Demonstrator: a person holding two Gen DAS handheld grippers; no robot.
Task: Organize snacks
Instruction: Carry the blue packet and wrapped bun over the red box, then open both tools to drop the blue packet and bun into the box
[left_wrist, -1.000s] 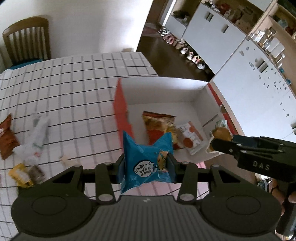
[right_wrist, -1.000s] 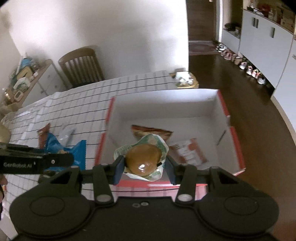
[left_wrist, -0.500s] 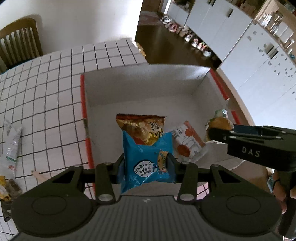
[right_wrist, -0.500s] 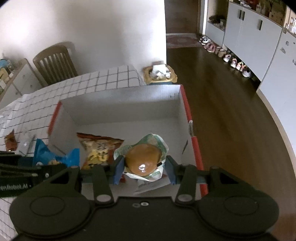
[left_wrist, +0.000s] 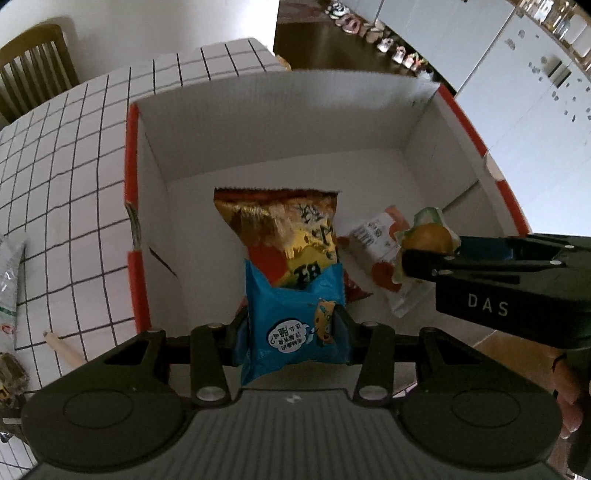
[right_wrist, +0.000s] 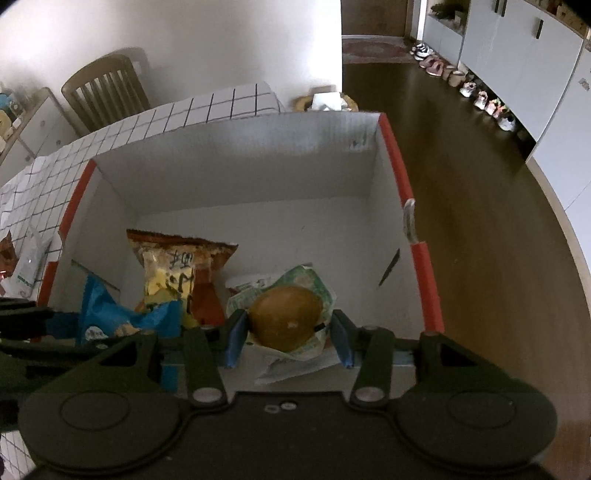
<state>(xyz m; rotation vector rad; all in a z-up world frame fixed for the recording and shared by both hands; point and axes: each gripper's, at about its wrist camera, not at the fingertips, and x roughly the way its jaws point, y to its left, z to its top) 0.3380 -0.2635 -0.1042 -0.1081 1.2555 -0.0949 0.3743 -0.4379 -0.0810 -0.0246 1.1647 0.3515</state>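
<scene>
Both grippers loaded over box (left_wrist: 280, 122): blue packet (left_wrist: 295, 325) upright (left), bun (right_wrist: 286, 317) (right).

Here's the table (left_wrist: 74, 155), spread with a white cloth in a black grid. A white cardboard box (left_wrist: 280, 122) with red edges sits on it near the far corner. Left of the box lie a pale stick (left_wrist: 64, 349), a clear wrapper (left_wrist: 9, 273) and a dark packet (left_wrist: 11, 376) at the edge.

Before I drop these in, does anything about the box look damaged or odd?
Yes: the red rim of the box is torn and frayed on its left wall, above a slit in that wall. The chip bag inside lies flat.
</scene>
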